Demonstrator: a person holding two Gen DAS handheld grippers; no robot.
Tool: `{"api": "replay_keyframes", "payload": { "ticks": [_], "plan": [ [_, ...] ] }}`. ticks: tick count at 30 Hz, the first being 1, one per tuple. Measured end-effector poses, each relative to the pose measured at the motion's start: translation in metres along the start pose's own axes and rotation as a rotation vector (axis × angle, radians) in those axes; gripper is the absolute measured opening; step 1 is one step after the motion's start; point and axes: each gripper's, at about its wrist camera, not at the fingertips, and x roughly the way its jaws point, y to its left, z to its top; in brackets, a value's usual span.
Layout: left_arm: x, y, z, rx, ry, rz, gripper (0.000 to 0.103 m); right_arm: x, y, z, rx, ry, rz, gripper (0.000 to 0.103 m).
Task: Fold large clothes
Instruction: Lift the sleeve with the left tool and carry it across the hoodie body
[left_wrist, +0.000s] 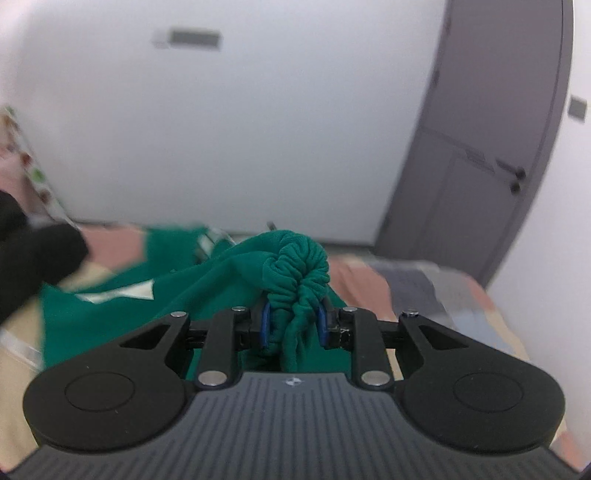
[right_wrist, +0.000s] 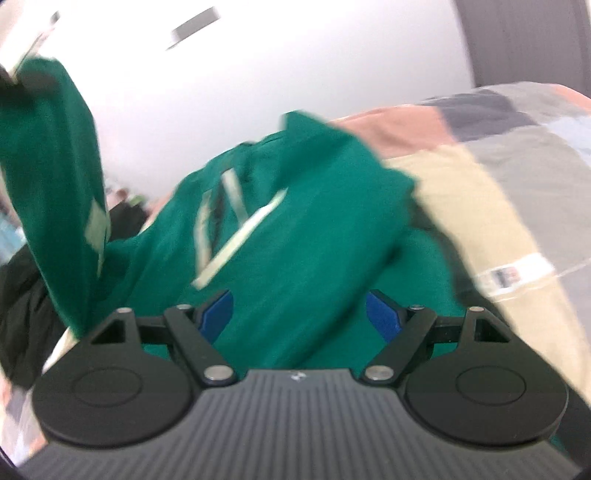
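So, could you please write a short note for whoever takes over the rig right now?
Left gripper: shut on a bunched ribbed edge of the green garment, lifted off the bed.
Right gripper: open, jaws wide, over the green cloth, holding nothing.
The garment lies rumpled on the patchwork bedcover, one part hanging up at the left of the right wrist view.
Done: one edge picked up. Left: spread it flat, then probably fold; no fold visible yet.

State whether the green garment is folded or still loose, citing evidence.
Not folded: the green garment lies rumpled over the bed, one bunched end pinched in the left claw.
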Motion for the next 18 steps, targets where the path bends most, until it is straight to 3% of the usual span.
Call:
{"api": "replay_keyframes", "payload": {
  "ticks": [4,8,10,12,18],
  "plan": [
    [0.055,-0.020,-0.031,0.008,0.094,-0.027,0.028,0.004,-0.029,0.007,0.069,-0.022,-0.041,0.081],
    [0.077,-0.013,-0.055,-0.013,0.153,-0.037,0.033,0.007,-0.045,0.009,0.102,-0.033,-0.052,0.081],
    [0.078,-0.005,-0.064,-0.014,0.177,-0.083,0.065,0.009,-0.050,0.010,0.115,-0.035,-0.051,0.081],
    [0.072,0.011,-0.075,-0.008,0.190,-0.098,0.075,0.009,-0.052,0.011,0.119,-0.038,-0.051,0.081],
    [0.036,0.052,-0.110,-0.035,0.169,-0.071,0.082,0.008,-0.045,0.011,0.089,-0.037,-0.068,0.081]
  ]
}}
